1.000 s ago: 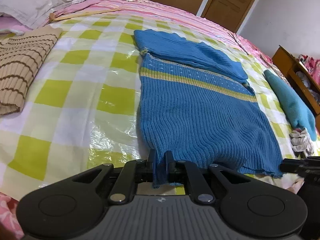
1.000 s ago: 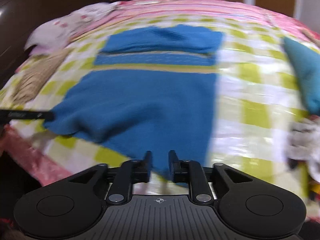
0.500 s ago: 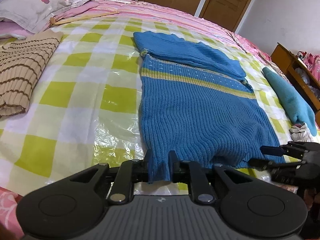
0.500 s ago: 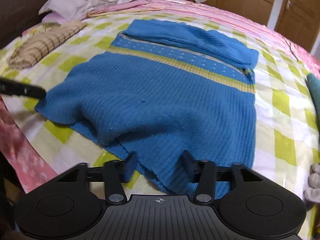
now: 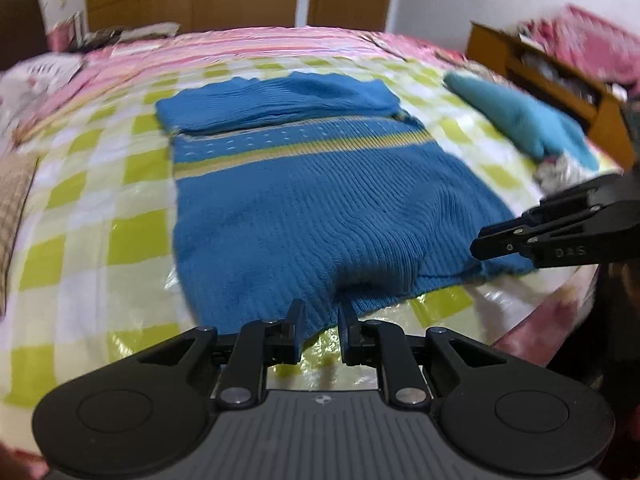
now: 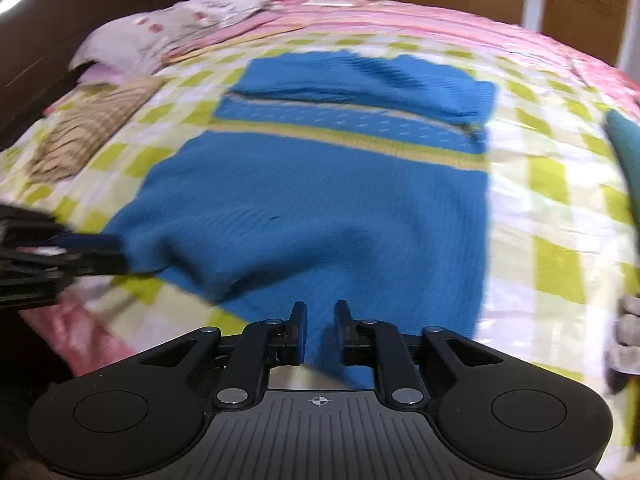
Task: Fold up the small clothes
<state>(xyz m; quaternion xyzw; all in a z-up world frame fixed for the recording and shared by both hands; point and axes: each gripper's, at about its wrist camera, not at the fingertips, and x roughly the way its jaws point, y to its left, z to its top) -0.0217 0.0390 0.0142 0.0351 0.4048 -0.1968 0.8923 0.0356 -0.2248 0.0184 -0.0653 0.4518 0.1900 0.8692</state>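
A blue sweater (image 5: 300, 208) with a yellow stripe lies flat on the green-checked bed cover (image 5: 100, 200), its top part folded down over the chest. My left gripper (image 5: 320, 320) is shut on the hem's left corner, and the cloth fills the narrow gap between its fingers. From the right wrist view, that left gripper (image 6: 122, 254) pinches the same corner of the sweater (image 6: 320, 200). My right gripper (image 6: 320, 320) is closing its jaws on the hem's right corner, with blue knit bunched between them. Its tip, the right gripper (image 5: 476, 246), shows at the hem's edge. The hem humps up between the two.
A teal garment (image 5: 520, 120) and a small pale cloth (image 5: 560, 168) lie at the right of the bed. A brown striped garment (image 6: 88, 128) and a pillow (image 6: 160, 28) lie at the left. A wooden cabinet (image 5: 560, 84) stands beyond the right edge. The bed's pink front edge is just below the hem.
The right gripper's jaws have narrowed from wide apart to tight around the hem. The left wrist view has swung and rolled, still holding its corner. The hem between them has bunched up.
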